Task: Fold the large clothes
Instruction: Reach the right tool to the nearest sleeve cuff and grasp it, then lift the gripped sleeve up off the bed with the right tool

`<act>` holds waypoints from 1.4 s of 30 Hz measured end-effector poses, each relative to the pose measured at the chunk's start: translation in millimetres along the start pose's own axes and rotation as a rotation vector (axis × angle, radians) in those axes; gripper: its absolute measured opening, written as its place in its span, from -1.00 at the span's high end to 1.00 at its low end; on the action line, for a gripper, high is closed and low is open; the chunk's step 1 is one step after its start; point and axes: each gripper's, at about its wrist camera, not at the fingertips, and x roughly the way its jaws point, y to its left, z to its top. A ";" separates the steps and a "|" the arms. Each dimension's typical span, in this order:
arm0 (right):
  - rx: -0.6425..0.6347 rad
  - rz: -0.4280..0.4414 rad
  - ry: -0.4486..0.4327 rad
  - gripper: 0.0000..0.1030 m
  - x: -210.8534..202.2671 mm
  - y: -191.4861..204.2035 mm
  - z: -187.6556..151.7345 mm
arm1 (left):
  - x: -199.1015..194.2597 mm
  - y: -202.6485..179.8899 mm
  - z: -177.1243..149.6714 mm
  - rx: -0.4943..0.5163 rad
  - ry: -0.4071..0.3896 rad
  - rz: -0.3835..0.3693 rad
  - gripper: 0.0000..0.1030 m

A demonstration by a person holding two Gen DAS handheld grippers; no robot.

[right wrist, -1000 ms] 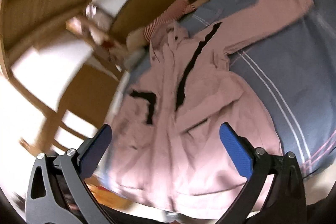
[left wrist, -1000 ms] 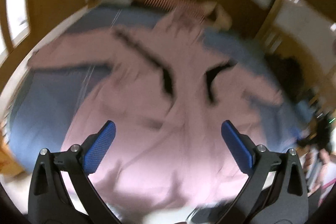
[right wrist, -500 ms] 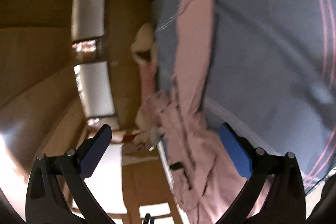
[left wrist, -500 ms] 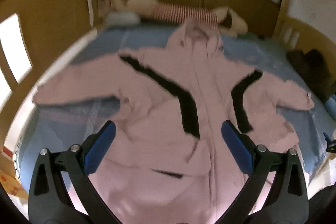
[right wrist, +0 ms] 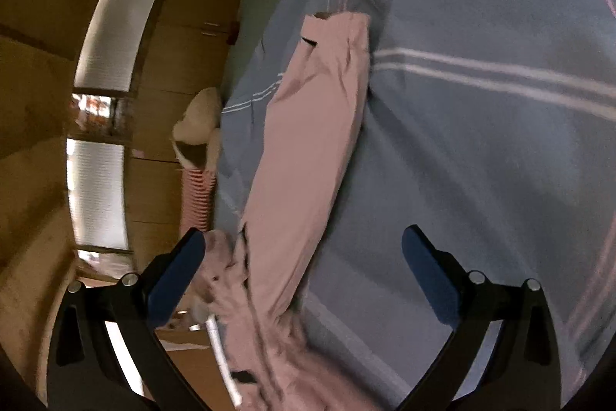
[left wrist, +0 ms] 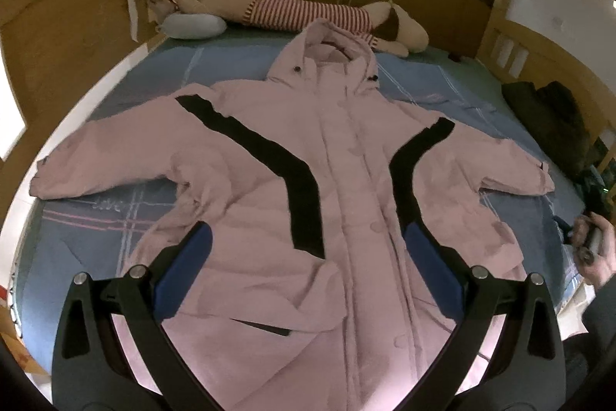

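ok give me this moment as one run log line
stage: pre-fold | pink coat spread flat on blue bed, sleeves out | left gripper open above coat | right gripper open beside sleeve | holding nothing

A bed point(left wrist: 96, 249) with a blue striped sheet carries a pink coat point(left wrist: 308, 199) spread flat, front up, sleeves out to both sides, ahead of the left claw. Beyond the hood lie a plush toy point(left wrist: 308, 10) and a grey pillow point(left wrist: 194, 25). Dark clothes point(left wrist: 554, 118) sit far right.
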 end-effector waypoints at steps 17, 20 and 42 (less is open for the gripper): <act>-0.019 -0.029 -0.053 -0.80 71.0 -23.8 53.2 | 31.0 -6.4 -2.3 0.002 0.074 -0.049 -0.96; -0.005 -0.012 -0.088 -0.75 75.2 -23.0 61.5 | 35.4 -8.8 -3.4 0.010 0.083 -0.049 -0.96; -0.009 -0.055 -0.190 -0.33 115.9 -10.8 110.2 | 52.9 -20.6 -5.1 0.049 0.098 -0.030 -0.96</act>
